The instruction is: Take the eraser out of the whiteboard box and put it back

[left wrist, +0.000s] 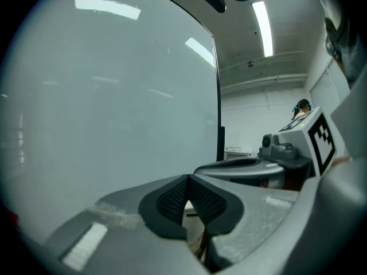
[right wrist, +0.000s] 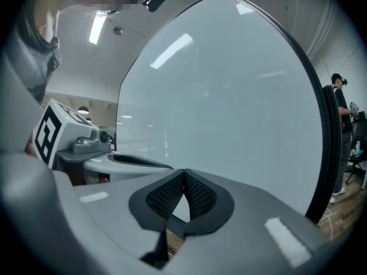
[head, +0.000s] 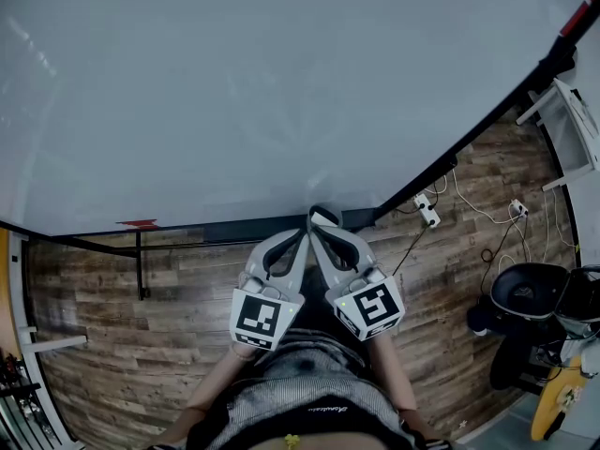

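Observation:
A large whiteboard (head: 281, 82) fills the head view, with a dark tray ledge (head: 234, 229) running along its bottom edge. A small flat red object (head: 139, 223) lies at that edge on the left; I cannot tell what it is. No eraser shows in any view. My left gripper (head: 307, 225) and right gripper (head: 325, 218) are side by side, tips nearly touching each other, just in front of the ledge. In the left gripper view the left gripper (left wrist: 188, 180) has its pads pressed together on nothing. The right gripper (right wrist: 183, 174) looks the same in its own view, shut and empty.
A black stand frame (head: 141, 265) holds the board over a wood-plank floor (head: 441, 279). On the floor at right lie a power strip (head: 427, 211) and cables. A black chair (head: 530, 293) and a white shelf (head: 572, 129) stand at right. A person (right wrist: 342, 136) stands beyond the board's edge.

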The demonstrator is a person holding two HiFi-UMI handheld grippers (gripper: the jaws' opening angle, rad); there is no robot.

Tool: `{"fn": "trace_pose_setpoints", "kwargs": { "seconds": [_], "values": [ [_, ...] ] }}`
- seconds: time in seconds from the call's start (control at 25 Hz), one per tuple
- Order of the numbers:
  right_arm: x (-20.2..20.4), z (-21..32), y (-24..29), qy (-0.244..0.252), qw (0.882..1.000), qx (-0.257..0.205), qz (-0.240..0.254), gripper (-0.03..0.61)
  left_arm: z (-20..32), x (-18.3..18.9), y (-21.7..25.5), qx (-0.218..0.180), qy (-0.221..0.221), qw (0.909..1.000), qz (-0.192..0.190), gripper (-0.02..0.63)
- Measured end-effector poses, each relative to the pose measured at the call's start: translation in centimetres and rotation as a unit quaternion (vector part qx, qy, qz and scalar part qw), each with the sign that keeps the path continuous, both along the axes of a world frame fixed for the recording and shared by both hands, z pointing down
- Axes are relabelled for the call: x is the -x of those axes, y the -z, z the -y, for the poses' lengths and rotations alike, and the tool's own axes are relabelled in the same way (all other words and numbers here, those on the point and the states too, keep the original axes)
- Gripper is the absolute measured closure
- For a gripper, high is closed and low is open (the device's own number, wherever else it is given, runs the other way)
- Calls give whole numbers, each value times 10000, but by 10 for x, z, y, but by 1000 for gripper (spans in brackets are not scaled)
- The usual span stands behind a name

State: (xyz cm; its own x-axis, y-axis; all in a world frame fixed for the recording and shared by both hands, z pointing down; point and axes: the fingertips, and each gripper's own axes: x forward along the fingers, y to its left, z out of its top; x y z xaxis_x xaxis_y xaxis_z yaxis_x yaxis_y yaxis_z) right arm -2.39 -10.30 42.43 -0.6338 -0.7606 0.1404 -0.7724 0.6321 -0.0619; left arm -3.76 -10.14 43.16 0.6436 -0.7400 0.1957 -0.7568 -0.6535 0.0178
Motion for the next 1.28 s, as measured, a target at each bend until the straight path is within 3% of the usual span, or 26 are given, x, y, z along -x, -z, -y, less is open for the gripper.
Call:
{"fn": "trace_pose_setpoints", "kwargs": {
  "seconds": [0.32,0.6,1.28],
  "values": [
    [-1,2,35,-157,9988,-466,-64,575,1,2,28,-12,222,9990,-397,612],
    [-3,2,63,-351,9967,-732,-67,575,0,6,48,-184,215,9986,-448,612],
    [-7,3,57,-429,9962,-715,-243,577,-1,6,46,-188,233,9987,-406,612]
  ]
}}
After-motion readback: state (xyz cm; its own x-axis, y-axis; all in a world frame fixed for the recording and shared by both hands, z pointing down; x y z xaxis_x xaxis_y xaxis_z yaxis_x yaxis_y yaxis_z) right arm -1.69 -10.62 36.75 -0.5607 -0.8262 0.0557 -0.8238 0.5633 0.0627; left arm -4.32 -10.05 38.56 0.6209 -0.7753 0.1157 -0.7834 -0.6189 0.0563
